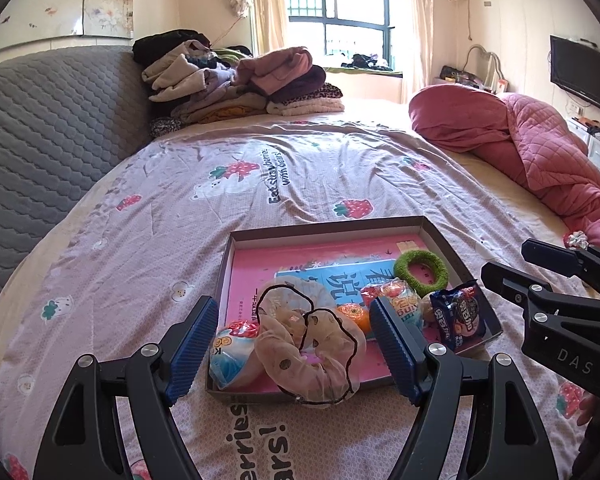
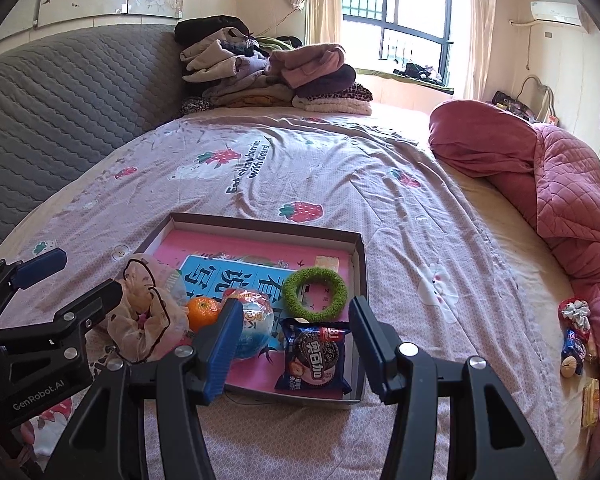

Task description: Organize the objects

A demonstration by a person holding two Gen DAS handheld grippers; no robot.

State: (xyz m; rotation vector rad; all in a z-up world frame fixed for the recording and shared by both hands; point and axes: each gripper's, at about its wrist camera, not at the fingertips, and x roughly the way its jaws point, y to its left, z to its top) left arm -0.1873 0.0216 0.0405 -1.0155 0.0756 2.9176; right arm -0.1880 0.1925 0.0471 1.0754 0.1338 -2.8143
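A shallow cardboard box (image 1: 328,226) (image 2: 360,264) lies on the bed with a pink and blue book inside. In it are a sheer beige scrunchie (image 1: 312,348) (image 2: 148,312), a green scrunchie (image 1: 420,272) (image 2: 314,290), an orange (image 1: 354,316) (image 2: 202,312), blue snack packets (image 1: 230,354) (image 2: 254,326) and a dark cookie packet (image 1: 458,316) (image 2: 314,356). My left gripper (image 1: 296,348) is open, its fingers on either side of the beige scrunchie, which drapes over the box's near wall. My right gripper (image 2: 294,344) is open over the cookie packet.
Several small items, a striped scrunchie (image 2: 576,312) among them, lie at the right beside a rumpled pink quilt (image 2: 560,184). A clothes pile (image 1: 236,80) sits at the far end. A grey quilted headboard (image 1: 48,128) lines the left side.
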